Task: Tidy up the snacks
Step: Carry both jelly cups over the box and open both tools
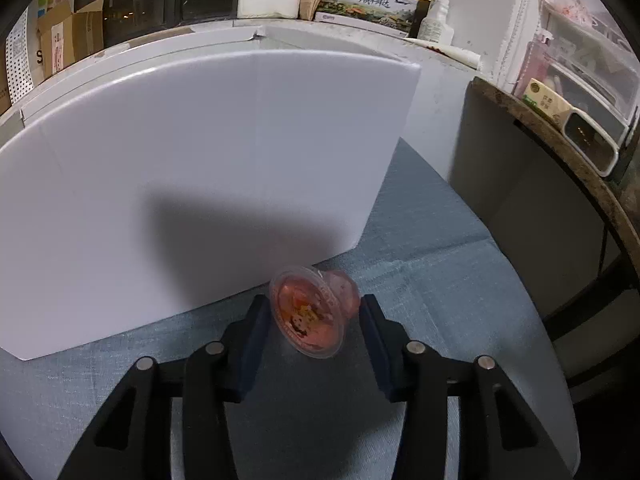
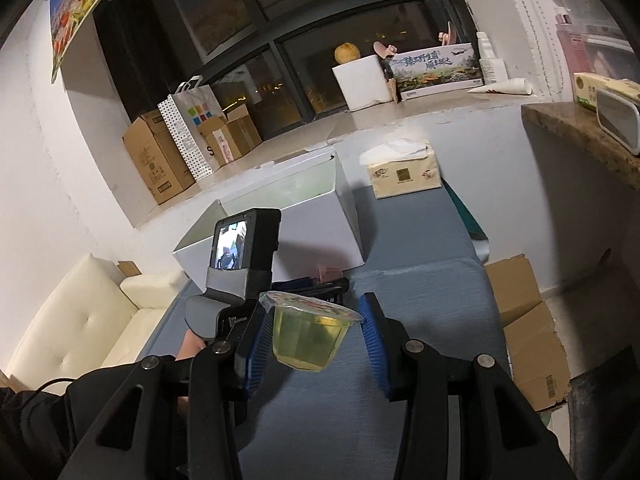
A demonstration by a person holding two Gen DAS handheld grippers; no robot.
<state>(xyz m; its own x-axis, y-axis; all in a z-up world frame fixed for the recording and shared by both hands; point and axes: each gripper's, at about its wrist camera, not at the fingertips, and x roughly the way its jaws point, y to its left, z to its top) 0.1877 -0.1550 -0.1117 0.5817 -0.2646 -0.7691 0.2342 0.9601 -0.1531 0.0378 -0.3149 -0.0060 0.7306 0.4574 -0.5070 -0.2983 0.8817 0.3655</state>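
Your left hand-held gripper (image 1: 314,312) sits low over the bench (image 1: 440,300), fingers spread wide, and between them lies a pink jelly cup (image 1: 316,312) tipped on its side, its printed lid facing you. The left pad (image 1: 256,340) looks to be just at the cup's rim and the right pad (image 1: 374,332) just beside its base, but there is no squeeze on it; the cup rests on the blue-grey cloth. It lies right at the foot of the white box (image 1: 200,184), close to that box's near right corner, and the box wall fills the view ahead.

Over to your right hand-held gripper (image 2: 314,332): it is up off the bench (image 2: 420,280) and carries a green jelly cup (image 2: 308,336), upright, lid on top. The fingers (image 2: 372,340) stand wide, the cup's body against the left pad and its lid rim reaching across to the right one. Down below you can see the left gripper's camera unit (image 2: 244,248) and, past it, the white box (image 2: 320,208) standing open, a hint of the pink cup (image 2: 326,272) at its near wall. Further along the bench, beside the box's far right corner, sits a tissue pack (image 2: 402,172). Off the right edge, a cardboard carton (image 2: 528,336) stands on the floor.
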